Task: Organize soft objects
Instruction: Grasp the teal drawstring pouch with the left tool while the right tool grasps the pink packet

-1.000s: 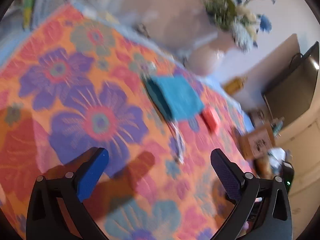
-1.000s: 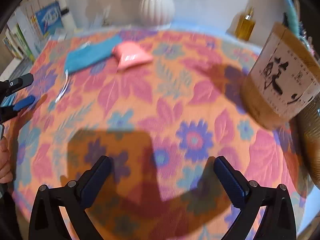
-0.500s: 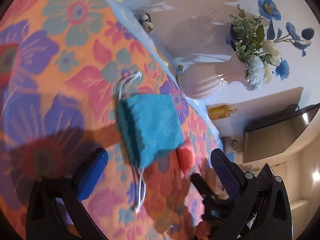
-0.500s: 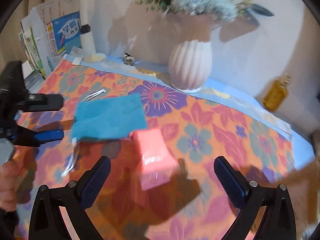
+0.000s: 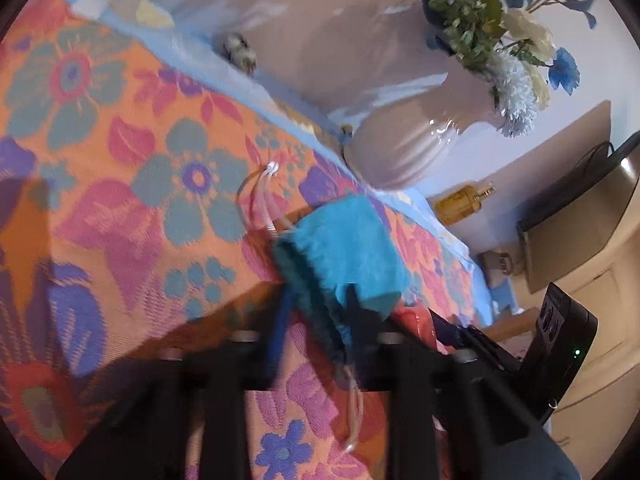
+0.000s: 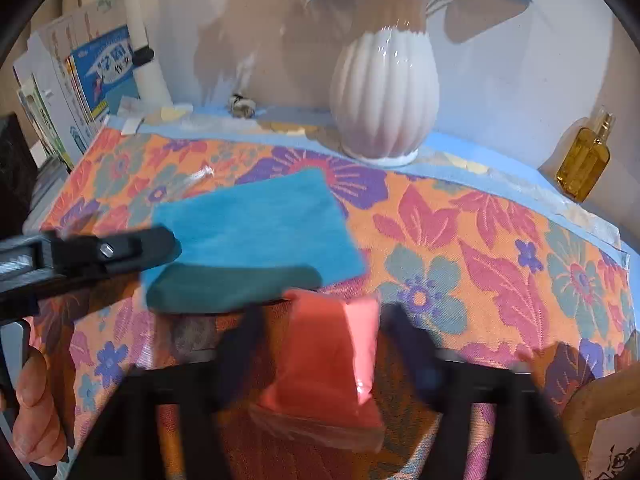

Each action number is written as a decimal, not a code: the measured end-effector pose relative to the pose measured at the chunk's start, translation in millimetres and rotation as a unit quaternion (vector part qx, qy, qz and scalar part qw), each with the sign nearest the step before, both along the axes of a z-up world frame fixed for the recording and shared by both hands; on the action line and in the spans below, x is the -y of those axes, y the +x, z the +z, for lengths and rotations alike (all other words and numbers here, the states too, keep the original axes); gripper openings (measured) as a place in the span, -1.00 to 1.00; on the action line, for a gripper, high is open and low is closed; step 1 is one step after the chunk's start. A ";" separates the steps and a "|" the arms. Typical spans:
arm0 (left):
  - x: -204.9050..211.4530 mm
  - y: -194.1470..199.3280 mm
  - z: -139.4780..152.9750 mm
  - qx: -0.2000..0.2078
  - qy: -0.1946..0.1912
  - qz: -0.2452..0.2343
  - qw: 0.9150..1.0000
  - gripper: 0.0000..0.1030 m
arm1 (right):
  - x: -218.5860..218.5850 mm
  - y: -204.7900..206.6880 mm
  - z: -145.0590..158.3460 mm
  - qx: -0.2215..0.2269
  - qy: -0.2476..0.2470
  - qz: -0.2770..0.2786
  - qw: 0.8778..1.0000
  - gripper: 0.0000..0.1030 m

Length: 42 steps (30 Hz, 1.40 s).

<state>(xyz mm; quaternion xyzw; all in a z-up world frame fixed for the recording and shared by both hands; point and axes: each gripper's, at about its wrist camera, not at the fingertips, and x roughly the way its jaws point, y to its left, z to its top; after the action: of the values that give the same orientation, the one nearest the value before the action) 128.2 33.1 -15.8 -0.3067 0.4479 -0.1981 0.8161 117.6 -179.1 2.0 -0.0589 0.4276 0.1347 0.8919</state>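
Fabric first, on the left: the teal drawstring pouch [image 5: 344,256] lies flat on the flowered cloth of the desk [image 5: 120,184], and I judge it light, limp and empty-looking, likely to sag and fold if lifted by one corner. Its gathered mouth, with the pale cords [image 5: 260,200] trailing out, faces the left tongs [image 5: 320,316], whose fingers are blurred but look to be clenching on that ruffled hem; whether they have fully bitten I cannot tell. The hem seems the soundest place to hold, being thicker than the single layer behind it. The pouch's long axis runs from its mouth toward the white ribbed vase [image 6: 384,96] at the back. Just right of it, touching or nearly so, sits a coral-pink soft packet [image 6: 332,352], glossy, so probably slippery and squashy. It lies lengthwise between the fingers of the right tongs [image 6: 324,344], which look nearly closed around it without clearly squeezing; a grip across its narrow middle seems best.
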 end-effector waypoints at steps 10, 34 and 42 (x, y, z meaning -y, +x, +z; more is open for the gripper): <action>4.3 -30.9 33.6 0.096 0.068 -0.005 0.993 -0.74 | 23.2 -14.4 16.8 0.047 0.034 -0.032 0.998 -0.21; 97.7 15.9 20.7 0.113 0.348 -0.244 0.898 0.70 | 46.1 -6.5 10.0 -0.007 0.085 -0.055 0.995 -0.21; 76.6 -3.8 33.4 0.141 0.307 -0.209 0.918 -0.76 | 42.1 -14.4 18.8 0.035 0.075 -0.045 0.996 -0.21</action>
<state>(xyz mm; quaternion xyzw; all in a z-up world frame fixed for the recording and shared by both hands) 124.4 -43.5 17.6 0.0905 0.4212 -0.2578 0.8648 103.2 -221.2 20.7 0.0227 0.3869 0.1244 0.9134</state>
